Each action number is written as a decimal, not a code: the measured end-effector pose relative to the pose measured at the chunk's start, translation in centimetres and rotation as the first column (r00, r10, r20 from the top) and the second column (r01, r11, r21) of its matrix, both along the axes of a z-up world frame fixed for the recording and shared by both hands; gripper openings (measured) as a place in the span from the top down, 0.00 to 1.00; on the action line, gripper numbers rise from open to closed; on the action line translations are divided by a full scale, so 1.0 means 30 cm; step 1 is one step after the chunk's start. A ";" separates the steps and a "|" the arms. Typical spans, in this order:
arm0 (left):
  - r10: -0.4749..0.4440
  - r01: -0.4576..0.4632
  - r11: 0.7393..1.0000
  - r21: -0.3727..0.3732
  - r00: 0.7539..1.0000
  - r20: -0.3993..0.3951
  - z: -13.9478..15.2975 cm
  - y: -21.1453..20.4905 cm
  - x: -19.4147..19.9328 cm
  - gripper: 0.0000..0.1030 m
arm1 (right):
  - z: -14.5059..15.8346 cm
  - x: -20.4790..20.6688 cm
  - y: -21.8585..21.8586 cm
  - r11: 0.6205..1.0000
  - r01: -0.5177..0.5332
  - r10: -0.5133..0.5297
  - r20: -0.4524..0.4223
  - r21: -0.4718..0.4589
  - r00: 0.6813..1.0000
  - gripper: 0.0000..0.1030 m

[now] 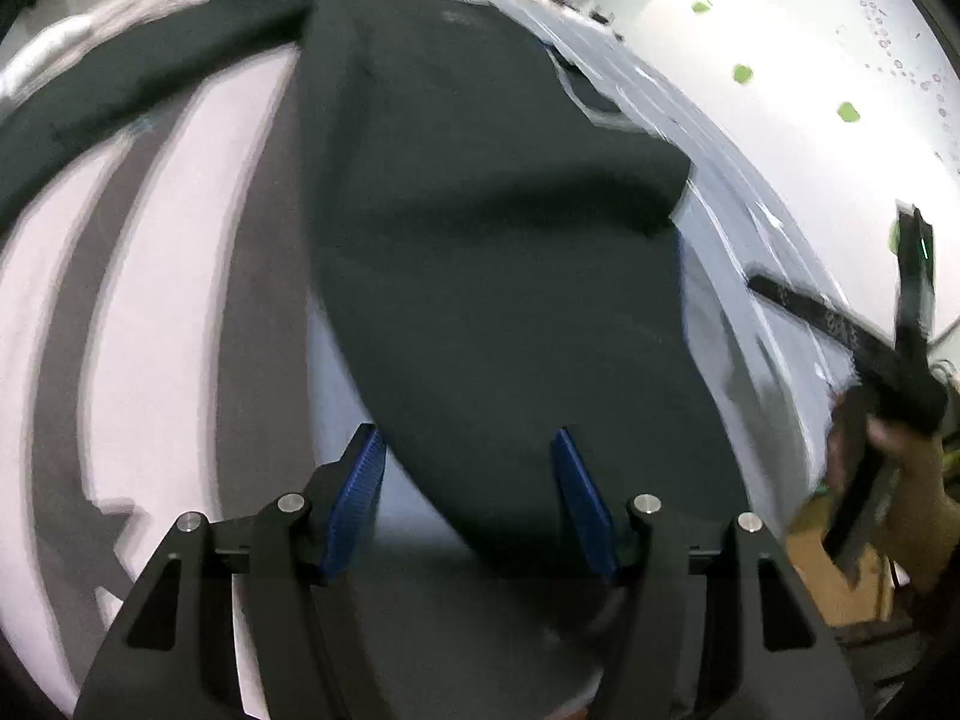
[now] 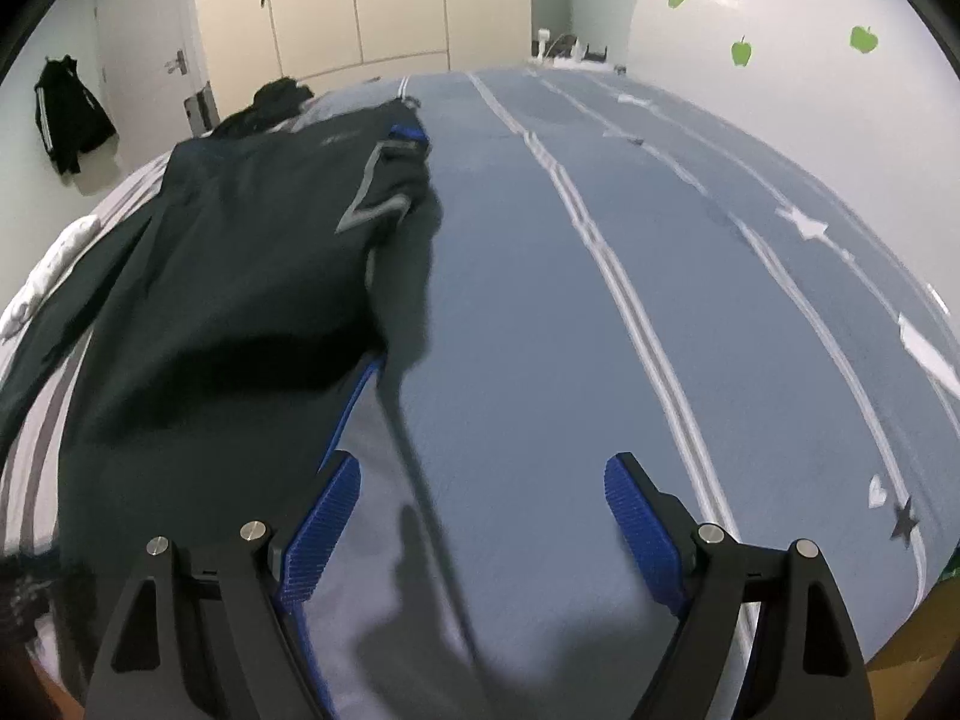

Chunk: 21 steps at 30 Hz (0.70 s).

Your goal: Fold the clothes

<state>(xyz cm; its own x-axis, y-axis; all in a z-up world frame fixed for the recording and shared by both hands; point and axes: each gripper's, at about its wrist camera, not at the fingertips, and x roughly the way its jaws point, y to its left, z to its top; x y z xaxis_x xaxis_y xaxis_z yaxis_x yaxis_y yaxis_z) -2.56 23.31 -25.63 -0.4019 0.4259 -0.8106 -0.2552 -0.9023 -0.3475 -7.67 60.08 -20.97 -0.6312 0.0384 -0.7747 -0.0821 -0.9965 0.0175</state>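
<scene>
Ahead of the left tongs, the dark garment is lying spread on the bed, its body running straight away from the pads. Left tongs are sitting partly open, blue pads apart, nothing pinched. The garment's near edge is passing between the pads and slightly over toward the right pad; whether cloth is touching that pad, cannot tell through the blur. One sleeve is trailing off to the far left of the left tongs, across the striped part of the cover. Far right of the left tongs, a hand is gripping the other device, blurred.

Right tongs are standing wide, pads clear of cloth, nothing between them but blue bed cover. From here the garment is sitting ahead and to the left, its right edge just beside the left pad. A grey chevron trim and a blue lining strip are showing along that edge. White double stripes are running away ahead and right of the right tongs. More dark clothes are lying at the far end of the bed, beyond the garment. A jacket is hanging on the wall far left; cupboards are standing behind the bed.
</scene>
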 end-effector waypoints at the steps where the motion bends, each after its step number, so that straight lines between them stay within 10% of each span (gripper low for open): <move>1: -0.012 0.012 1.000 0.005 1.000 -0.007 -0.005 0.018 0.012 0.46 | 0.010 -0.011 0.005 1.000 -0.001 0.001 -0.009 0.003 1.000 0.22; 4: -0.094 0.094 0.995 -0.016 0.996 -0.004 -0.027 0.079 0.040 0.94 | 0.030 -0.033 -0.004 1.000 -0.011 0.011 -0.023 0.012 1.000 0.22; 5: -0.121 0.121 0.992 -0.034 0.993 -0.012 -0.024 0.092 0.054 0.96 | 0.027 -0.025 -0.009 1.000 -0.015 0.015 -0.017 0.013 1.000 0.22; 13: -0.121 0.121 0.990 -0.074 0.993 0.005 0.045 -0.111 0.141 0.96 | -0.043 0.080 -0.061 0.999 -0.022 0.026 0.081 -0.046 0.996 0.22; 17: -0.124 0.132 0.988 -0.075 0.987 0.101 0.044 -0.212 0.146 0.68 | -0.071 0.165 -0.137 0.998 -0.051 0.056 0.115 -0.046 0.992 0.22; 21: -0.117 0.119 0.984 -0.132 0.993 0.024 0.123 -0.298 0.102 0.64 | -0.032 0.169 -0.194 0.996 -0.043 0.049 0.081 -0.073 0.995 0.22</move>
